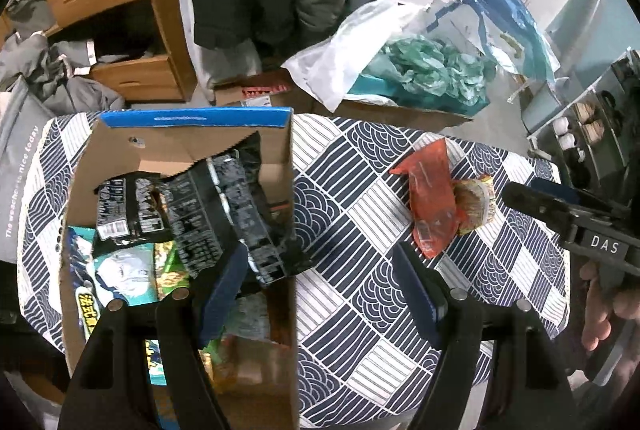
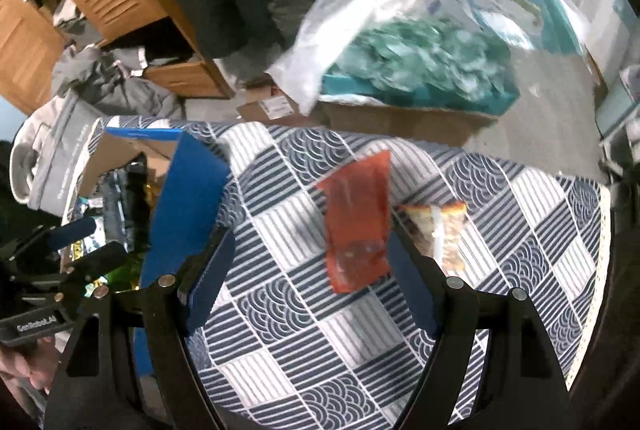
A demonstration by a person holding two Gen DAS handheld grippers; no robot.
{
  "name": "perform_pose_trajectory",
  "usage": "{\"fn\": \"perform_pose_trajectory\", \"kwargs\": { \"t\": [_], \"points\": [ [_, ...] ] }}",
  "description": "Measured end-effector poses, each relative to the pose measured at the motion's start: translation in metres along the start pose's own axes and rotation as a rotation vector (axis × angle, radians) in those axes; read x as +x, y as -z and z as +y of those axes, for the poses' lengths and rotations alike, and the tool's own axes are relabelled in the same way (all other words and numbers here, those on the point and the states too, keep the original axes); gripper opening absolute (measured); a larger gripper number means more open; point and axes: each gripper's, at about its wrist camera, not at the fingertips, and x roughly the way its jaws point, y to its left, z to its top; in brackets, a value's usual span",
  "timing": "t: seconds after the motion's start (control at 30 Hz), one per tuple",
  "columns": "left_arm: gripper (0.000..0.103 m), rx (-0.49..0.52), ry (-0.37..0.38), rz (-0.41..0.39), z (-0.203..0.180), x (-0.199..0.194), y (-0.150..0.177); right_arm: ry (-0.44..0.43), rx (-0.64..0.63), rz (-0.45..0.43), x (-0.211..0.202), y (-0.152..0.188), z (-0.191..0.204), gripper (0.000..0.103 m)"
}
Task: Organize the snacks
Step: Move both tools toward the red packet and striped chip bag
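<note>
1. We read "DAS" in white letters on the body of the right hand-held gripper (image 1: 532,197) where it enters the left wrist view from the right.
2. We read "GenRobot.AI" on the body of the left hand-held gripper (image 2: 86,242), seen at the left edge of the right wrist view.
3. A grey bag (image 1: 20,181) hanging beside the bench (image 1: 360,189) carries the line "The weather is nice today".
4. The packets in the cardboard box (image 1: 180,145) bear dense print and a barcode label, but we cannot make out any words.
5. In its own view the left hand-held gripper (image 1: 320,286) stands wide open with nothing between its blue pads; its left finger (image 1: 224,286) hangs over the box's contents and its right finger over the patterned cloth.
6. The right hand-held gripper (image 2: 308,278) is likewise wide open and holds nothing. The lower end of the orange snack packet (image 2: 358,226) shows between its fingers, though we cannot tell if a pad touches it.
7. Both hand-held grippers point steeply down at the bench; fingers of a hand (image 1: 600,314) wrap the right one's handle.
8. The orange snack packet lies on the bench, right of the box, touching a yellow-brown wrapped snack (image 2: 438,230) on its right. Black packets (image 1: 216,213) and a teal packet (image 1: 116,274) sit inside the box.
</note>
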Motion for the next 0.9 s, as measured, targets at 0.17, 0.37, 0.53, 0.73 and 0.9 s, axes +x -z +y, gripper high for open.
{"fn": "perform_pose_trajectory", "kwargs": {
  "t": [0.17, 0.37, 0.53, 0.73, 0.9],
  "points": [
    [0.076, -0.014, 0.036, 0.016, -0.012, 0.010, 0.000, 0.014, 0.020, 0.005, 0.001, 0.004, -0.024, 0.079],
    [0.078, 0.003, 0.031, 0.021, -0.033, 0.027, -0.002, 0.051, 0.058, 0.035, 0.019, 0.014, -0.062, 0.079],
    [0.079, 0.042, 0.029, 0.028, -0.058, 0.040, -0.006, 0.074, 0.090, 0.061, 0.037, 0.016, -0.090, 0.079],
    [0.084, 0.119, -0.017, 0.049, -0.085, 0.065, -0.004, 0.085, 0.096, 0.082, 0.058, 0.016, -0.107, 0.079],
    [0.084, 0.086, -0.020, 0.089, -0.096, 0.095, -0.007, 0.090, 0.092, 0.108, 0.078, 0.017, -0.109, 0.079]
  ]
}}
